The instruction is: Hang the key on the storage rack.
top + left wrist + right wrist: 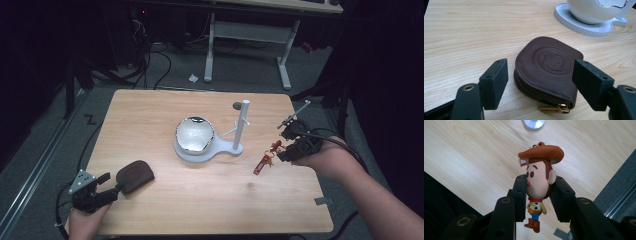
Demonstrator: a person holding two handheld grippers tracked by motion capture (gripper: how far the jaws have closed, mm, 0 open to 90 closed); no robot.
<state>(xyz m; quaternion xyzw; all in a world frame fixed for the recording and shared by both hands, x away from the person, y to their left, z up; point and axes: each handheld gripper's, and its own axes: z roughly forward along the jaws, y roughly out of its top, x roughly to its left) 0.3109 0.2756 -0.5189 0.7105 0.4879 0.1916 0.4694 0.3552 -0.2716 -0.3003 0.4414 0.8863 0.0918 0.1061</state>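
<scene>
The left claw rests on the table, jaws spread, with the brown zip pouch lying closed between them, not yet gripped. Across the table, the right claw pinches the cowboy keychain figure by its head, lifted above the tabletop. Stowing it probably remains.

**Marks on the pouch, none readable**

The brown pouch carries a round embossed seal on its top face: a cartoon figure ringed by lettering too faint to make out. Below the seal, at the pouch's near edge, the brass zip pull bears a stamped word, too small to read.
</scene>
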